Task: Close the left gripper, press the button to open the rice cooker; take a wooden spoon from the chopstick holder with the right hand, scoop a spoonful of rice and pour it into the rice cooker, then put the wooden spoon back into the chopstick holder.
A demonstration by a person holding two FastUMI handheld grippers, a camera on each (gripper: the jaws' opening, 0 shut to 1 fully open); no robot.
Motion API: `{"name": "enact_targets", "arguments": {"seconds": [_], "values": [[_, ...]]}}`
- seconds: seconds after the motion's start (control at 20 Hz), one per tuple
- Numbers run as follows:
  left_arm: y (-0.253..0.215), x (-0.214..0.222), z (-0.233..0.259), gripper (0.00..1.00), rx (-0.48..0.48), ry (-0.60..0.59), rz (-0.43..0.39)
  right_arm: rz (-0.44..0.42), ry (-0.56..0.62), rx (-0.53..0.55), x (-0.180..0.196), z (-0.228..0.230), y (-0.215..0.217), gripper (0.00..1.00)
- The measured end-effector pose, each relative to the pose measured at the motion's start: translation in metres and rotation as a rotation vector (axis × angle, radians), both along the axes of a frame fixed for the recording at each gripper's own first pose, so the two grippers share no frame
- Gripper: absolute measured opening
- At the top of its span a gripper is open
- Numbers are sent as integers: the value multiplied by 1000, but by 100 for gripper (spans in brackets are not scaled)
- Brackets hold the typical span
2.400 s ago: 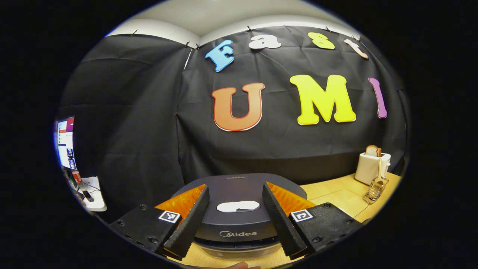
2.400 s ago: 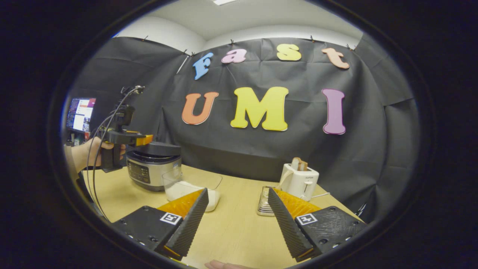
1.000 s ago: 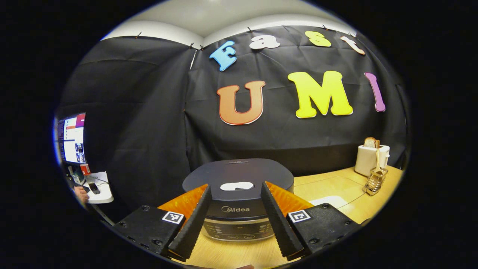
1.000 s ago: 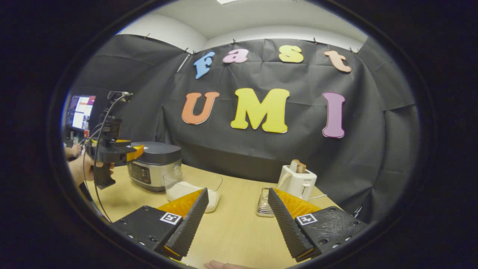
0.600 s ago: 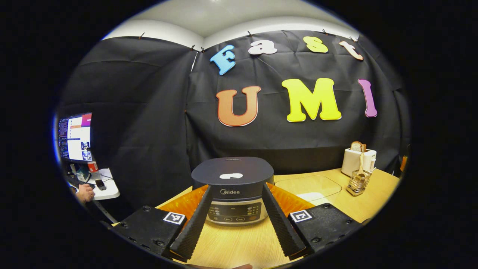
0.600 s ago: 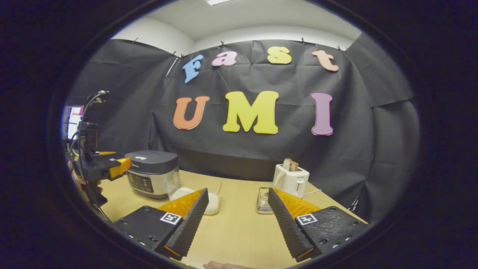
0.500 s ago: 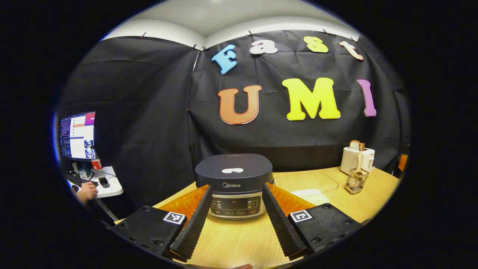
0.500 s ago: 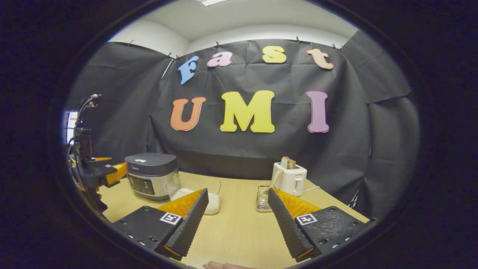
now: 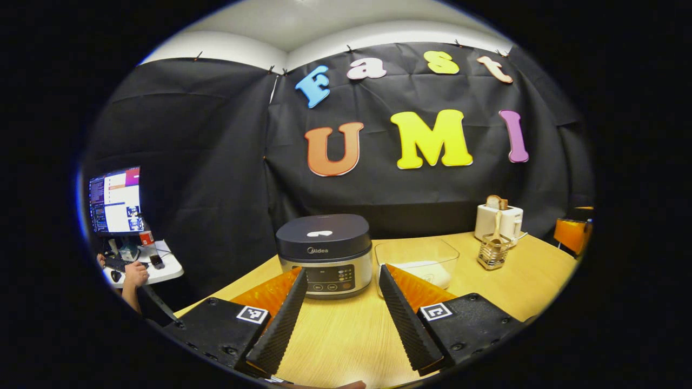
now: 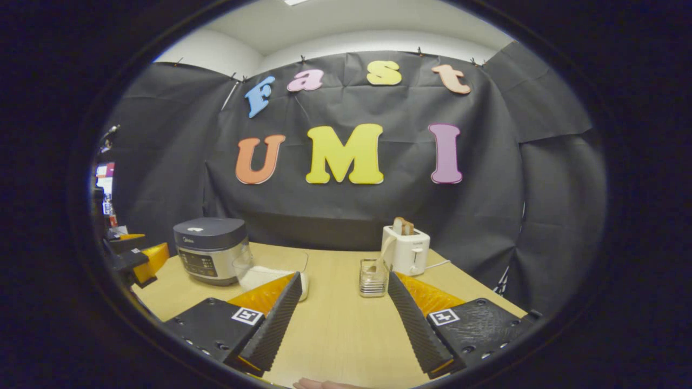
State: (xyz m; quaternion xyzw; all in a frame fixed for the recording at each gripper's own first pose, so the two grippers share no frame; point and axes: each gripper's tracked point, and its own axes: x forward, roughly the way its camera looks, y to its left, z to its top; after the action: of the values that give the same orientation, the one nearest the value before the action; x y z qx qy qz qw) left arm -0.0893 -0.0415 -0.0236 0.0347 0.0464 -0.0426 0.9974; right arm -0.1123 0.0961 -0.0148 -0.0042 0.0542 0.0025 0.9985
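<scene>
On the table [image 9: 346, 335] — rice cooker [image 9: 324, 254], lid down, stands ahead of the left gripper [image 9: 338, 319], fingers spread, empty. Right gripper [image 10: 343, 319] likewise released — wooden spoon [image 10: 381, 255] upright in chopstick holder [image 10: 372, 278].

the rice cooker [image 9: 324, 254] has a dark grey lid with a small white patch and a silver body with a black panel. the table [image 9: 346, 329] is pale wood. the toaster [image 10: 405, 250] is white, the chopstick holder [image 10: 372, 278] silvery wire, the wooden spoon [image 9: 496, 233] light tan.
</scene>
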Motion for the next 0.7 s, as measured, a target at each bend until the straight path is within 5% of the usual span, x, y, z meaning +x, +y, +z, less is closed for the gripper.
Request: {"name": "enact_targets", "arguments": {"seconds": [0.7], "values": [[-15,-22,5,86,-21,-3,-40,86,-11,-34,-12,-6,17,96]]}}
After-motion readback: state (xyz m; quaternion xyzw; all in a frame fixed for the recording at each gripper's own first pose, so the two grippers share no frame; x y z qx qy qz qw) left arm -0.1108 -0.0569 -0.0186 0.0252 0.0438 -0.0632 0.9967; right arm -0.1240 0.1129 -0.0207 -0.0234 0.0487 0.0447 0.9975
